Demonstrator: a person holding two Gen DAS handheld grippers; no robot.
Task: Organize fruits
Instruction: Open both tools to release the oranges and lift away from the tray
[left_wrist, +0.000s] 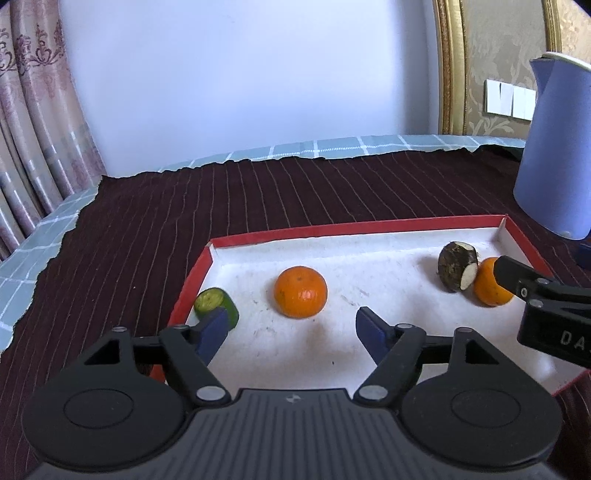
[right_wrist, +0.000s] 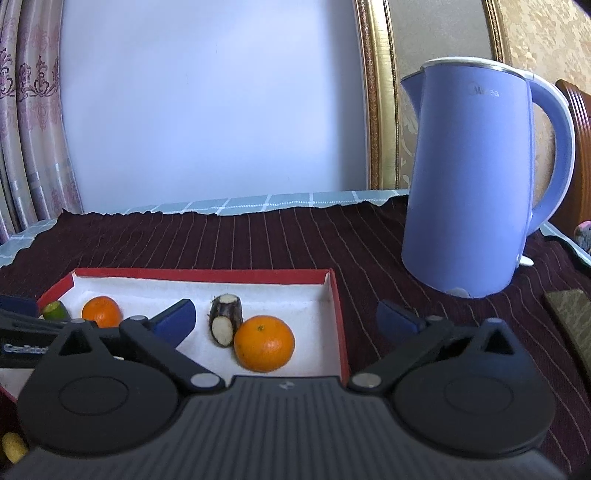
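Note:
A shallow red-rimmed white tray (left_wrist: 369, 226) (right_wrist: 199, 275) lies on the dark striped cloth. In it lie an orange (left_wrist: 300, 291) (right_wrist: 101, 311) at the middle, a green cut piece (left_wrist: 216, 303) (right_wrist: 55, 310) at its left wall, and a brown cut stalk piece (left_wrist: 457, 266) (right_wrist: 226, 319) touching a second orange (left_wrist: 489, 282) (right_wrist: 264, 343) at the right. My left gripper (left_wrist: 293, 326) is open and empty, just short of the middle orange. My right gripper (right_wrist: 286, 315) is open and empty over the tray's right wall; it shows in the left wrist view (left_wrist: 546, 295) beside the second orange.
A blue electric kettle (right_wrist: 469, 177) (left_wrist: 554, 147) stands on the cloth behind the tray's right end. A dark flat object (right_wrist: 570, 310) lies at the far right. A yellow item (right_wrist: 13, 446) shows at the lower left. Curtains hang at the left.

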